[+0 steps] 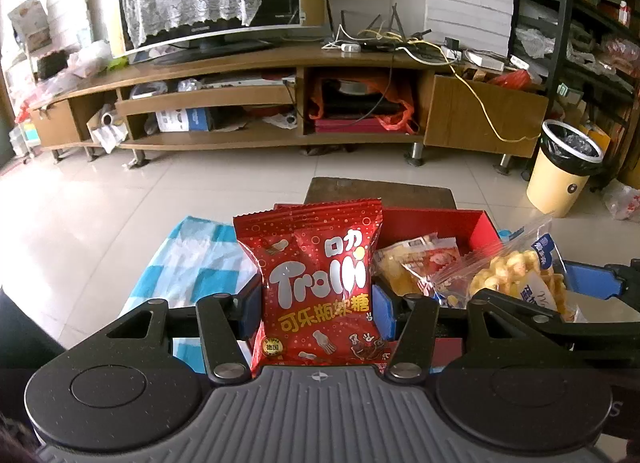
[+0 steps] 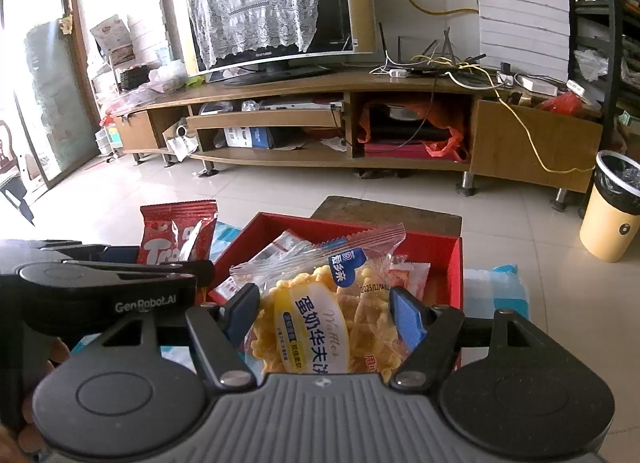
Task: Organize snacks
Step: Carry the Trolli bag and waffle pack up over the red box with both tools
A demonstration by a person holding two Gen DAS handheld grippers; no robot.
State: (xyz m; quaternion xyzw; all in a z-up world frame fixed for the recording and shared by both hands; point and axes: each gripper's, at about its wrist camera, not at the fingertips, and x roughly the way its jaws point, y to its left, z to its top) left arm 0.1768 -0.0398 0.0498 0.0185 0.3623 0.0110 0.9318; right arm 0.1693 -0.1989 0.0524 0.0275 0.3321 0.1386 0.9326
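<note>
- Red foil is filling my left gripper (image 1: 316,303): I am pinching the Trolli gummy packet (image 1: 318,283) upright between the blue pads, just to the left of the red box (image 1: 436,219).
- Clear wrap and yellow waffle are filling my right gripper (image 2: 324,313): I am clamping the waffle packet (image 2: 316,327) across its width, over the near side of the box.
- I am judging both packets as lifted and on their way in, neither released yet.
- Several small packets (image 2: 280,251) are already lying inside the box, so part of the sorting looks done.
- I am seeing no other loose snacks on the blue checked cloth (image 1: 188,259), though my own grippers are hiding much of it.
- Beyond, the tiled floor (image 1: 160,191) and the TV stand (image 1: 280,103) are playing no part.
</note>
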